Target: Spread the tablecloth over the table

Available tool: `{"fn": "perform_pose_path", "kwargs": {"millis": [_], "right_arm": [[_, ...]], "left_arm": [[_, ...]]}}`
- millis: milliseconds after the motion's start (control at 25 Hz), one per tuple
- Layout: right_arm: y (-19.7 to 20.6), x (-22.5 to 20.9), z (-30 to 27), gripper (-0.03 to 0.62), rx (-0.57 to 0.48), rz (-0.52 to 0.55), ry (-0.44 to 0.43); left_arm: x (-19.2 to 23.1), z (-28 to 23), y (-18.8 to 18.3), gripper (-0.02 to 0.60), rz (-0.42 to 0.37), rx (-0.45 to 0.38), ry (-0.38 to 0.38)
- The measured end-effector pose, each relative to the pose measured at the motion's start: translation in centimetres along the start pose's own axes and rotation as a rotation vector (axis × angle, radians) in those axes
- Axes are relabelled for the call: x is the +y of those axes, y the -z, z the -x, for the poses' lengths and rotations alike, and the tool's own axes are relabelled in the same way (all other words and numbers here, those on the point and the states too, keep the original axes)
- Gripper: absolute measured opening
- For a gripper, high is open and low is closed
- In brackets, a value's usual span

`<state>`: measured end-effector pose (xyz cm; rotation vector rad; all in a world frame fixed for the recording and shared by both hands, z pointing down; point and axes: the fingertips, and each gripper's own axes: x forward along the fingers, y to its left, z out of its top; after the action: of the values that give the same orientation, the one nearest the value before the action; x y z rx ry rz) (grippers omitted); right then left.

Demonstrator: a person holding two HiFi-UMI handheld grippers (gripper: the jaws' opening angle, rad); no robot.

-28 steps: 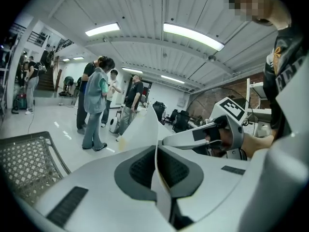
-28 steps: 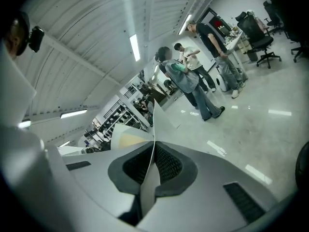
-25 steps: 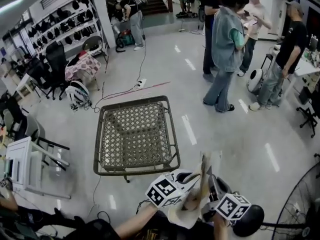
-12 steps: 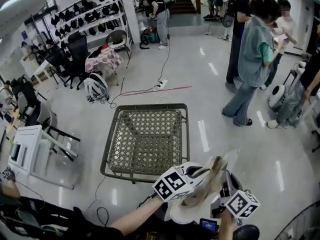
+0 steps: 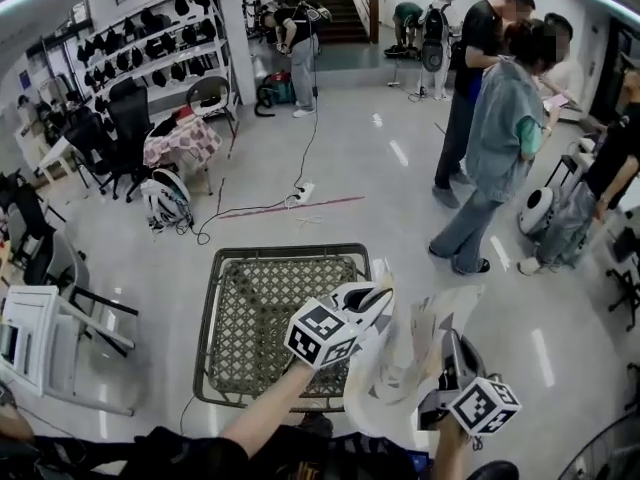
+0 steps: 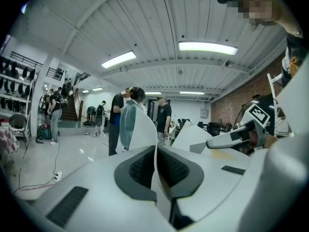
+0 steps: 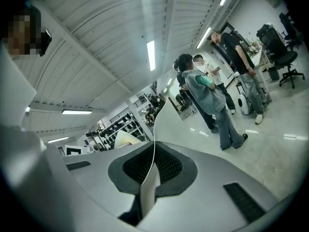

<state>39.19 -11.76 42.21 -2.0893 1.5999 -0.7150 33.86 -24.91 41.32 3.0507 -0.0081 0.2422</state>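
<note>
Left gripper [image 5: 383, 294] and right gripper [image 5: 452, 338], each clamped on the bunched tablecloth [image 5: 415, 358], have lifted forward since a second ago, so the cloth now hangs over the bench's [image 5: 250, 308] near corner, apparently still unspread.

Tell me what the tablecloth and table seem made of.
The tablecloth looks like thin plastic or light fabric, pale: it holds stiff crumpled folds. The table has a matte woven lattice top, likely rattan or plastic wicker, in a dark, perhaps metal, frame.

Bright ceiling strips [image 6: 207, 47] glare on floor; fisheye edges perhaps slightly blurred.
</note>
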Motion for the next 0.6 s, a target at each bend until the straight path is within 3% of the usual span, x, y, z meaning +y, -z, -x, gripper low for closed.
{"fn": "perform_pose_path", "kwargs": {"millis": [160, 360, 520, 600], "right_arm": [[-0.6, 3.4, -5.3, 0.015, -0.035, 0.065, -0.044], [-1.2, 8.8, -11.1, 0.015, -0.059, 0.096, -0.111], [-0.8, 12.3, -15.7, 0.017, -0.066, 0.078, -0.210], [0.2, 13.8, -17.7, 0.017, -0.054, 0.065, -0.252]], "left_arm": [[9.2, 2.7, -3.6, 0.021, -0.066, -0.062, -0.098], [21.2, 9.9, -7.1, 0.021, -0.057, -0.148, -0.308], [28.7, 16.9, -7.3, 0.029, -0.139, -0.115, -0.485], [31.6, 20.5, -6.3, 0.029, -0.139, -0.106, -0.563]]}}
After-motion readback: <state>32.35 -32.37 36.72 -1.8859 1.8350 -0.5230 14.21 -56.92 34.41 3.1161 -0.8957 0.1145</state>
